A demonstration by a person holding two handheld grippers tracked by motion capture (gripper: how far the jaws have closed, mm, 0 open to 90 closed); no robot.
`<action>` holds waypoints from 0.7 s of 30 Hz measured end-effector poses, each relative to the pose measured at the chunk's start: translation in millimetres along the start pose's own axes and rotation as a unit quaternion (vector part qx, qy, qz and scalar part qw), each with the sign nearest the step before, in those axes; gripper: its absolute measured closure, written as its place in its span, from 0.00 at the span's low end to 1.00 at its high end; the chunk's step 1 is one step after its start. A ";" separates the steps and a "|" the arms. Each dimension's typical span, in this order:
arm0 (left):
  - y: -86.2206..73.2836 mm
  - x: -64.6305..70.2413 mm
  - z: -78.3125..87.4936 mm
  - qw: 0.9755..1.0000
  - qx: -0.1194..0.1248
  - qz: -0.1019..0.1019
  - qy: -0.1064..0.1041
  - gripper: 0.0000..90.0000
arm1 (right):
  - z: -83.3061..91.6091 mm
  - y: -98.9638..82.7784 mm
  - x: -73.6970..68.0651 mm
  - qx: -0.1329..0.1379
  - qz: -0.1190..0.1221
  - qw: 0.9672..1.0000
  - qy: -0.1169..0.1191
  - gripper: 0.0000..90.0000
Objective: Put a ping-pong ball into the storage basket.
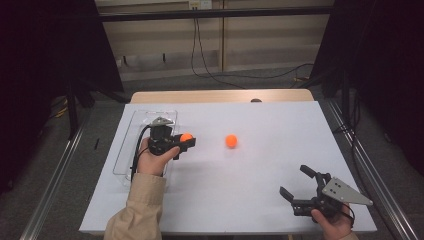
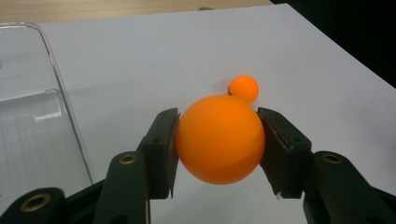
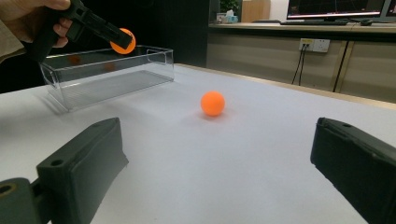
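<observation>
Our left claw is clamped on an orange ball, held above the desk beside the clear bin. Our right claw gapes wide, empty; a second ball lies mid-desk.

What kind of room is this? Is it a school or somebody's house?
Probably a lab or office, not a house. The white table stands between dark curtains, cables trail on the floor, and a counter along the wall carries a monitor and wall sockets.
</observation>
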State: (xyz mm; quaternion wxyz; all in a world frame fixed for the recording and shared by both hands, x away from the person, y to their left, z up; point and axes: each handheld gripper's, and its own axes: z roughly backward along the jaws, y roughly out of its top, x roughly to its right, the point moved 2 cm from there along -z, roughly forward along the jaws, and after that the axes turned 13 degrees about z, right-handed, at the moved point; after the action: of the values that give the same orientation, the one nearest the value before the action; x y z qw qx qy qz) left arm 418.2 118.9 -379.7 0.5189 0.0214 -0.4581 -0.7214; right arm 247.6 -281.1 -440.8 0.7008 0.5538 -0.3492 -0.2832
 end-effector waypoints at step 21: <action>2.5 -6.3 7.9 1.000 0.008 0.003 0.008 0.57 | 0.1 0.0 0.0 0.000 0.000 1.000 0.000 0.02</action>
State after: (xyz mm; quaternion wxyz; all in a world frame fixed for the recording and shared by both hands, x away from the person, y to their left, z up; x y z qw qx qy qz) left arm 418.9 128.7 -376.2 0.5250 0.0298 -0.4595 -0.7158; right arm 247.5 -281.1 -440.8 0.7008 0.5538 -0.3490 -0.2835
